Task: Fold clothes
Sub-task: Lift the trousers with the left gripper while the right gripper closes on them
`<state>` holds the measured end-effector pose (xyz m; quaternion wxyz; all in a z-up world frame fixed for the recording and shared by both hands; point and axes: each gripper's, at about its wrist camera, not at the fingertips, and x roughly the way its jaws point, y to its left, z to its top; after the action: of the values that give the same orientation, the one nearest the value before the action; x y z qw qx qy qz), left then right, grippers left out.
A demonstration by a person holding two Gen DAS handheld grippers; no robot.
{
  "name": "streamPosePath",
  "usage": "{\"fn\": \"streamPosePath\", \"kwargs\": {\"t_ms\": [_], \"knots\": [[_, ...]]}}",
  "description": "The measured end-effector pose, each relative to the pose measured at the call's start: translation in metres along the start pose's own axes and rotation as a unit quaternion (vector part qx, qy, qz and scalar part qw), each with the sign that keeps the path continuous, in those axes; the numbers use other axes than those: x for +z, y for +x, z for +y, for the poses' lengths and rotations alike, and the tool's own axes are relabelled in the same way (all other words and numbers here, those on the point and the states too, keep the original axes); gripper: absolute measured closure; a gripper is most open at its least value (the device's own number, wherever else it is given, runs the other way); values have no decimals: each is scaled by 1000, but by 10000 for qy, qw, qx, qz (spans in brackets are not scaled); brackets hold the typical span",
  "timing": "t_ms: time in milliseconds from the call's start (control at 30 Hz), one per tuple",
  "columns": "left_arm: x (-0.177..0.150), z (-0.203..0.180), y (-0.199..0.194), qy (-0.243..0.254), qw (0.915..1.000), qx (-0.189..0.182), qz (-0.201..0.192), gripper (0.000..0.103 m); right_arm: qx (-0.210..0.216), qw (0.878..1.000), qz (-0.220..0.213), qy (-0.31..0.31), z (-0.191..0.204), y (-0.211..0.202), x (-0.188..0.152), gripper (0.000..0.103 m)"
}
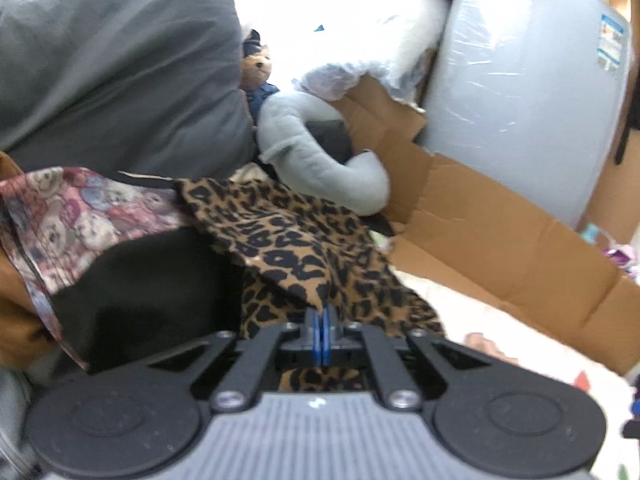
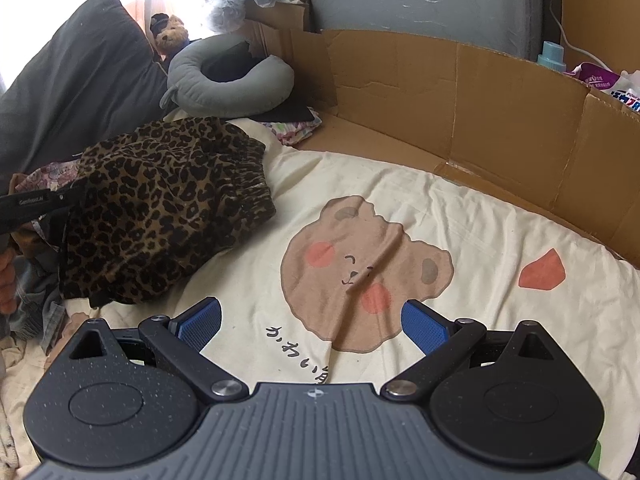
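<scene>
Tools: left tool [image 1: 322, 334] pinching one leopard-print garment [image 2: 160, 204], right tool [image 2: 311, 322] spread, empty.

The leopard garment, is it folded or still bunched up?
Bunched, not folded. The leopard garment lies in a rumpled heap on the bedsheet, and the left hand-held gripper pinches one corner.

garment [image 2: 160, 204]: tan, black leopard spots | bedsheet [image 2: 460, 216]: cream, brown bear print | neck pillow [image 2: 232, 80]: grey

Garment [image 2: 160, 208] on bedsheet [image 2: 480, 240] — cardboard [image 2: 440, 92] behind, pillow [image 2: 80, 92] left.
</scene>
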<state>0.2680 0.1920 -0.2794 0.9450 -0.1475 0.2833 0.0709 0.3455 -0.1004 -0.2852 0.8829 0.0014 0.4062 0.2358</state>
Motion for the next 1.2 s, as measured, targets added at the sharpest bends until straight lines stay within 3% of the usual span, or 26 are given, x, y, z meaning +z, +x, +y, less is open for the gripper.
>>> {"fn": "streamPosePath", "kwargs": {"t_ms": [300,433,933,1200], "knots": [[-19,-32,-13,-7,9977,-600,326,102,99,9999,-2,19,3,-2,1,4],[-27,-44,-18,-130,9954,-811,490,102,147,9999,15,42,4,-3,0,10],[-67,-83,-27,-212,9798,-1585,1200,102,554,9979,252,237,7,-4,-9,11],[-83,-98,-35,-239,9720,-1855,1420,103,768,9955,393,396,10,-3,-16,18]]}}
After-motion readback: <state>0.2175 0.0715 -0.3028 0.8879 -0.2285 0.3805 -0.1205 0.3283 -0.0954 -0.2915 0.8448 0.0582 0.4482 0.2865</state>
